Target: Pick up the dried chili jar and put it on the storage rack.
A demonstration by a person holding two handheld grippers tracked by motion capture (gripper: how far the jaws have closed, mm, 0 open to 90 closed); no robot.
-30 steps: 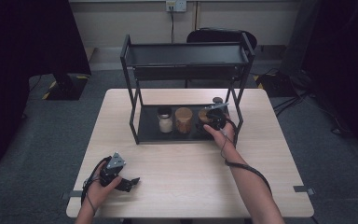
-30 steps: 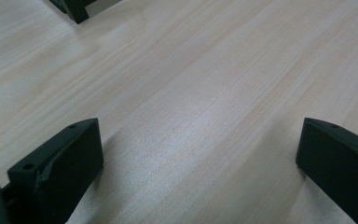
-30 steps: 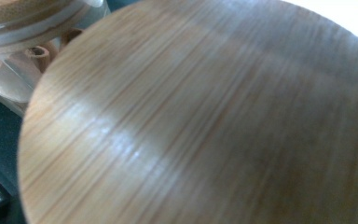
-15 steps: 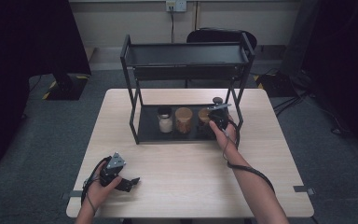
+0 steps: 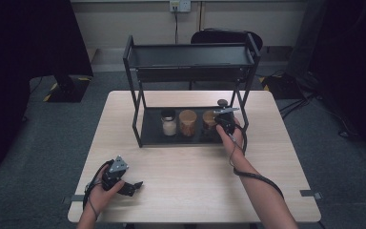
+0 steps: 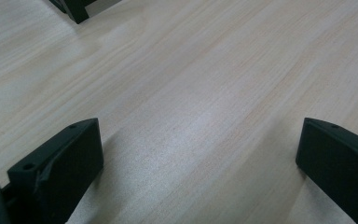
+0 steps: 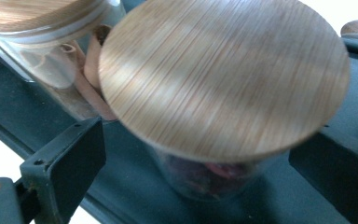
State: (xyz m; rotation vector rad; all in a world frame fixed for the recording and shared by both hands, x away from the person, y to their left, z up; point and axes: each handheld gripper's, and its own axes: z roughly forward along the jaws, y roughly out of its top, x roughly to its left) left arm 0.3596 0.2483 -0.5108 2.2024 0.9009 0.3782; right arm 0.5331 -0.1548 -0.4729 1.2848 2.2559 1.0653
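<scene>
Now, right gripper (image 5: 219, 120) jaws stood apart, having just been opening, flanking the jar (image 7: 214, 172) without pressing | jar sat on rack (image 5: 147, 138) lower shelf, rightmost of three | glass looked rigid, slick, breakable; bamboo lid (image 7: 223, 74) possibly loose, so grip the body below it | left gripper (image 5: 132, 185) jaws apart, resting on counter (image 5: 195, 176).

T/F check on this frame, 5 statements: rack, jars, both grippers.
1. Three jars stand on the rack's lower shelf. True: the white-filled jar, the middle jar and the right jar.
2. The right gripper is clamped on the right jar. False: its fingers stand apart from the glass on both sides.
3. The left gripper is on the rack's top shelf. False: it rests open over the bare table.
4. The right jar has a round wooden lid. True.
5. The top shelf holds a jar. False: it holds nothing.
</scene>
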